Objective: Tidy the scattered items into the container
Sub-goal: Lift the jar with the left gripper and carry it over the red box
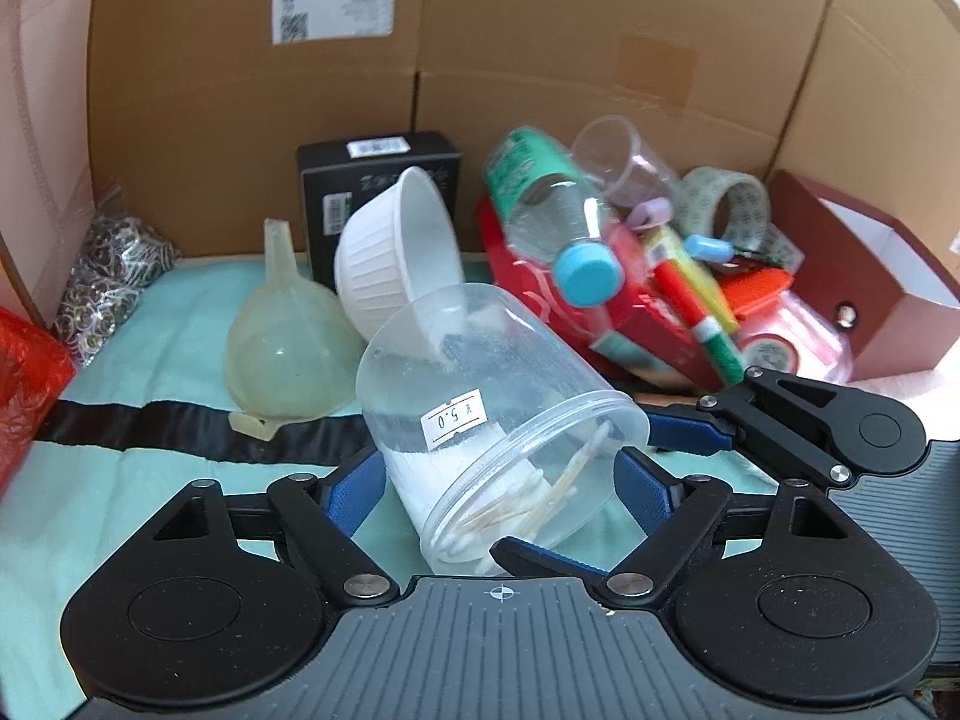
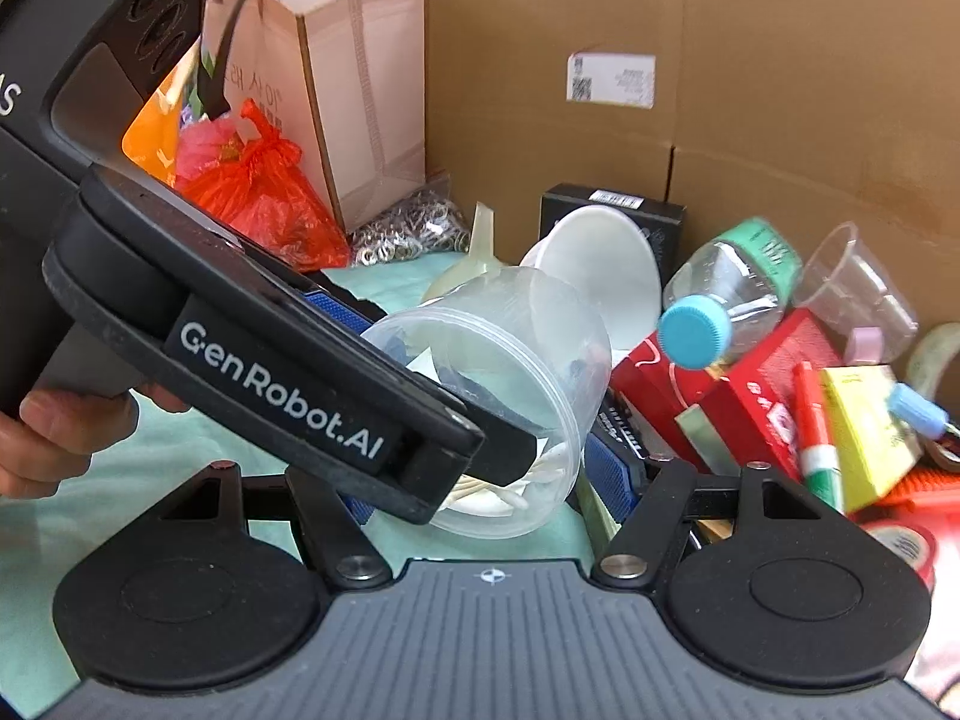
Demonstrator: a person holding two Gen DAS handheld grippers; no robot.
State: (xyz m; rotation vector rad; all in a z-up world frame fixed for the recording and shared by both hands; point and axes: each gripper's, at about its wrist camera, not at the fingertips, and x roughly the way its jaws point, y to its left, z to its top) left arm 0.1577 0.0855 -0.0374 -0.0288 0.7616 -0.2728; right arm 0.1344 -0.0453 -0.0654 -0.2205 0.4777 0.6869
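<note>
A clear plastic jar [image 1: 498,420] with a price sticker holds cotton swabs and lies tilted inside a big cardboard box [image 1: 540,48]. My left gripper [image 1: 498,486] is shut on the jar, a blue pad [image 1: 351,492] on each side. In the right wrist view the jar [image 2: 510,396] sits between my right gripper's fingers [image 2: 612,480], with the left gripper's body [image 2: 270,360] across it. My right gripper [image 2: 486,480] stands wide around the jar; its hold is unclear. A white bowl [image 1: 396,252] rests on the jar's far end.
A translucent funnel [image 1: 282,336], black box [image 1: 378,192], water bottle with blue cap [image 1: 558,222], clear cup [image 1: 624,156], tape roll [image 1: 726,204], red packets [image 1: 648,330] and a maroon box [image 1: 864,276] crowd the right. A bag of metal rings [image 1: 114,270] lies left.
</note>
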